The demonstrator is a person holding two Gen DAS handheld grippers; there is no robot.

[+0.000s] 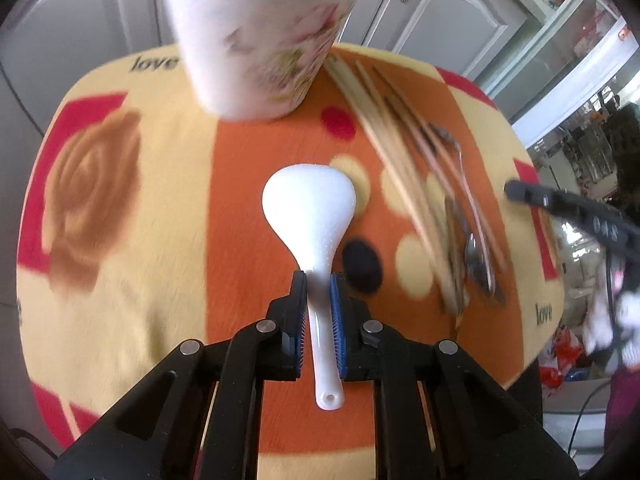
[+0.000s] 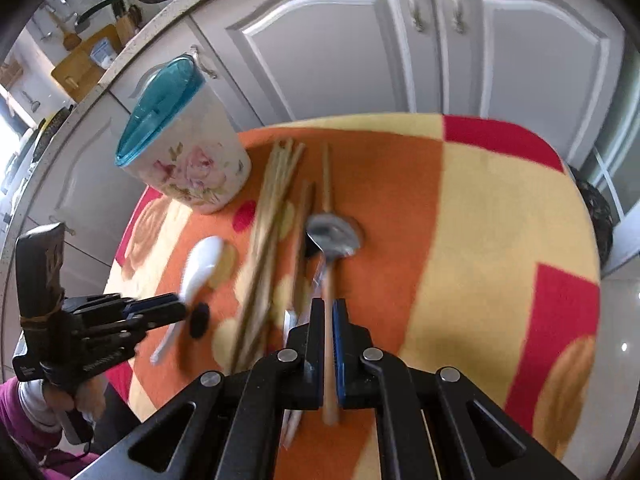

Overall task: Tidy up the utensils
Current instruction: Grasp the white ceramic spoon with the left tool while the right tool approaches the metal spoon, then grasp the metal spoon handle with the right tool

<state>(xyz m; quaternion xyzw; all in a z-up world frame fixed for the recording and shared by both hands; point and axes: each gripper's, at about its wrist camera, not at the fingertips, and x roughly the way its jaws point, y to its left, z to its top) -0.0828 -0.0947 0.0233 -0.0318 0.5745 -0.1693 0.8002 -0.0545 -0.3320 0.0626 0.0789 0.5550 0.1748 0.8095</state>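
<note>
Left wrist view: lift white rice paddle point(image 1: 308, 204), pinched by left gripper point(image 1: 319, 280), toward floral holder point(image 1: 256, 40); right gripper point(image 2: 329, 308) probably pinching wooden-handled spoon point(image 2: 333, 236).

A table covered by an orange, yellow and red cloth point(image 1: 160, 208) printed with roses, dots and the word "love" stands before grey cabinet doors point(image 2: 340, 48), with a wooden cutting board point(image 2: 82, 64) on the counter beyond.
</note>
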